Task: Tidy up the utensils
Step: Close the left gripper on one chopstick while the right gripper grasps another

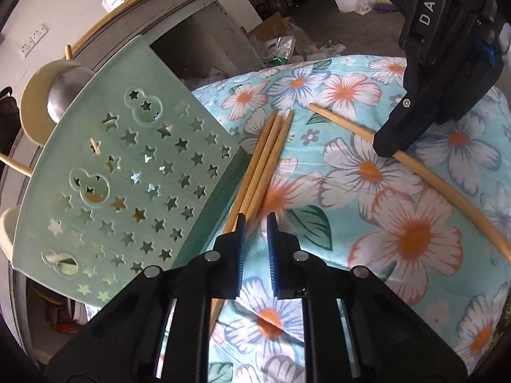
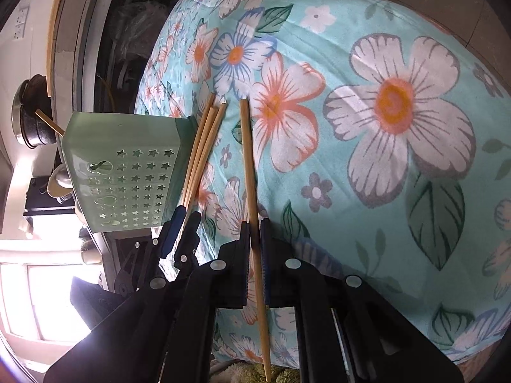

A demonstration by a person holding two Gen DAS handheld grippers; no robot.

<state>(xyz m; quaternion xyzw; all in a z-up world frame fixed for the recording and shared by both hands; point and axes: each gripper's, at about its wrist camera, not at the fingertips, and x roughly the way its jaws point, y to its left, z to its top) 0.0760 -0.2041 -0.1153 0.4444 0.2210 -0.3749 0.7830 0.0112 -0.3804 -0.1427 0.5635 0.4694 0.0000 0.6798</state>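
Observation:
Three bamboo chopsticks (image 1: 267, 156) lie bundled on the floral cloth beside a green star-perforated utensil holder (image 1: 121, 178). My left gripper (image 1: 256, 223) hovers over their near part, its blue pads slightly apart and nothing between them. My right gripper (image 2: 255, 226) is shut on a single chopstick (image 2: 249, 166), which also shows in the left wrist view (image 1: 345, 124) under the right gripper's tip (image 1: 392, 146). The right wrist view also shows the holder (image 2: 127, 166), the bundle (image 2: 204, 140) and the left gripper (image 2: 182, 220).
The floral cloth (image 1: 399, 210) covers a rounded surface. Behind the holder are a cream ladle with a metal bowl (image 1: 48, 102), a grey shelf (image 1: 179, 3) and a wall socket (image 1: 35, 40). A dark pot (image 2: 32, 118) stands at left.

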